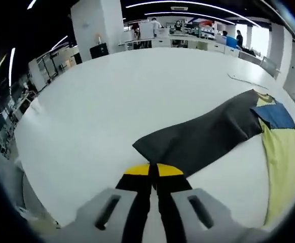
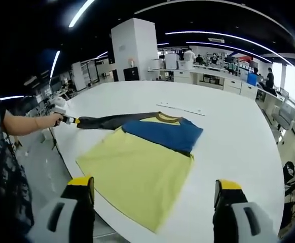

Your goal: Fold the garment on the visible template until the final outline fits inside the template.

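**Sleeve fold under way**

Your left gripper (image 1: 153, 174) is clamped on the dark sleeve (image 1: 203, 134), stretched ahead of it. Your right gripper (image 2: 155, 195) gapes wide, the garment (image 2: 137, 169) just beyond. Next, carry the sleeve across the body.

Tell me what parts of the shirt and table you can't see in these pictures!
- Left gripper view: the dark sleeve tip is hidden behind the closed left hand-held gripper.
- Left gripper view: the yellow shirt body is cut off by the picture's right edge.
- Right gripper view: the far sleeve is hidden, folded under or behind the blue panel.
- Both views: no template outline can be made out on the white table.
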The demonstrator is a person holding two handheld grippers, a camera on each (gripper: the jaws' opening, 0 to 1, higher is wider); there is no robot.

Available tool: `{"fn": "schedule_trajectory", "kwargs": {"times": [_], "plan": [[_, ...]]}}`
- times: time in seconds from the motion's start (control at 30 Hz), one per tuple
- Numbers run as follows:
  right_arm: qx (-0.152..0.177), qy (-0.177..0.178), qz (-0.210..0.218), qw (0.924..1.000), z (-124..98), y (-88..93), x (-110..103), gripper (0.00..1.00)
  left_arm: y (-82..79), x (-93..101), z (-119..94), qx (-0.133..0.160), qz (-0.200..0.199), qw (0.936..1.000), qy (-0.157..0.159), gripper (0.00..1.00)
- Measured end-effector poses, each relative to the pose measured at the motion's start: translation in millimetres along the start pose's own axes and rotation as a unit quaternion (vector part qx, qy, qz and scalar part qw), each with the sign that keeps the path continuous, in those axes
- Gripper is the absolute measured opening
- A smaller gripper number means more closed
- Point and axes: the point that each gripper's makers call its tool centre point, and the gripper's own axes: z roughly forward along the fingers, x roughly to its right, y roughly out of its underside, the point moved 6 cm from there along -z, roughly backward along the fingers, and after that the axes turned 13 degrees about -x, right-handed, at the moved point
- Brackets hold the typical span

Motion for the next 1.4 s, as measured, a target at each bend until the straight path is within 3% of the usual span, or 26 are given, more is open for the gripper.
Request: {"fn": "schedule_trajectory", "kwargs": {"times": [0.17,0.3,0.6,1.17,1.3,1.4], "plan": [[-0.004,0.000,-0.001,1.0000,1,1.0,0,0.99,-8.7,-8.5,10,-0.015,0.026,0.9995,-0.002,0.00],[-0.004,0.000,0.004,1.0000,1,0.7,0,0.99,-9.2,-12.7,20,-0.043,0.035,0.9984,0.015,0.00],[-0.007,-0.001,0.005,1.0000,2,1.5,-1,0.99,-9.1,-15.8,30,-0.056,0.043,0.9974,0.013,0.00],[-0.001,-0.008,-0.006,0.9999,4,-1.8,-5,0.99,-23.7,-7.6,20,-0.041,0.063,0.9970,0.020,0.00],[0.002,-0.011,-0.003,0.9999,4,-1.6,-5,0.99,-32.2,0.0,14,-0.030,0.077,0.9962,0.028,0.00],[0.004,-0.014,-0.003,0.9999,4,-1.5,-6,0.99,-37.6,3.2,11,-0.033,0.106,0.9936,0.018,0.00]]}}
